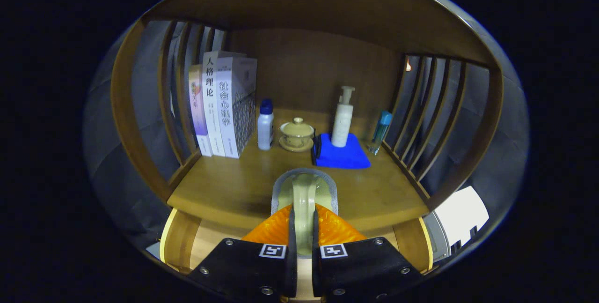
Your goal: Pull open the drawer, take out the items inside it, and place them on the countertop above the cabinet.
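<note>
I am looking forward along my gripper [303,228], whose two fingers are closed almost together on a pale ceramic cup [304,195] with a grey rim, pinching what looks like its handle or wall between them. I judge the narrow pinch is there to carry the cup steadily up from the drawer [175,242], whose open wooden box lies just below the fingers. The cup hangs over the front edge of the countertop [224,186], near its middle, apparently about to be set down.

Farther back on the countertop stand other things. Near the back left corner, three books [222,106] stand upright against the slatted side. Beside them is a small white bottle [265,127] with a blue cap, then a lidded tea bowl [296,133] on its saucer. Right of centre, a pump bottle [343,118] stands on a folded blue cloth [341,155]. By the right edge stands a slim blue-capped bottle [380,130].

The cloth lies nearest ahead; the front strip looks free for placing.
</note>
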Demonstrator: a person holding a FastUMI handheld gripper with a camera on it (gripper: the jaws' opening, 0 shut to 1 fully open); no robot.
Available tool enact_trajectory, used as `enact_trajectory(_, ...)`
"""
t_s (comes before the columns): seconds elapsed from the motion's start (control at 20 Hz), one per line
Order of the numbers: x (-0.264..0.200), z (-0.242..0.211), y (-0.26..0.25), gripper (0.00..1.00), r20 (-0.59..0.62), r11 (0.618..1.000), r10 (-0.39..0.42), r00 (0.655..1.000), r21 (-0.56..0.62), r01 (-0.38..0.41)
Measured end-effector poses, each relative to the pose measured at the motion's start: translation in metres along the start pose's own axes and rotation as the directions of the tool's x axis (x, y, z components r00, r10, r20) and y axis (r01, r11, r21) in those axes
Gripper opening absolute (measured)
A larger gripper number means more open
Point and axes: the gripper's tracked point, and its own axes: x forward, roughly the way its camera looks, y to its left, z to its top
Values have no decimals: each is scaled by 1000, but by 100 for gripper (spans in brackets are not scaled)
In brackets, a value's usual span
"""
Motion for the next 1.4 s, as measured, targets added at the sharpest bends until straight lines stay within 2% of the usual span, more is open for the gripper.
enact_trajectory(0.15,28,14,-6,13,10,1000,13,1000,20,-14)
enact_trajectory(0.4,67,5,-15,14,-30,999,37,999,30,-36)
enact_trajectory(0.5,77,-2,-13,15,-52,998,54,997,30,-52)
enact_trajectory(1.0,106,3,-9,26,-21,992,122,992,45,-121)
enact_trajectory(1.05,104,7,-6,32,-3,989,137,991,53,-136)
enact_trajectory(1.15,93,20,1,64,70,978,184,980,84,-190)
enact_trajectory(1.25,66,37,-6,97,152,972,176,973,132,-196)
enact_trajectory(1.4,15,47,-20,97,248,960,149,957,194,-200)
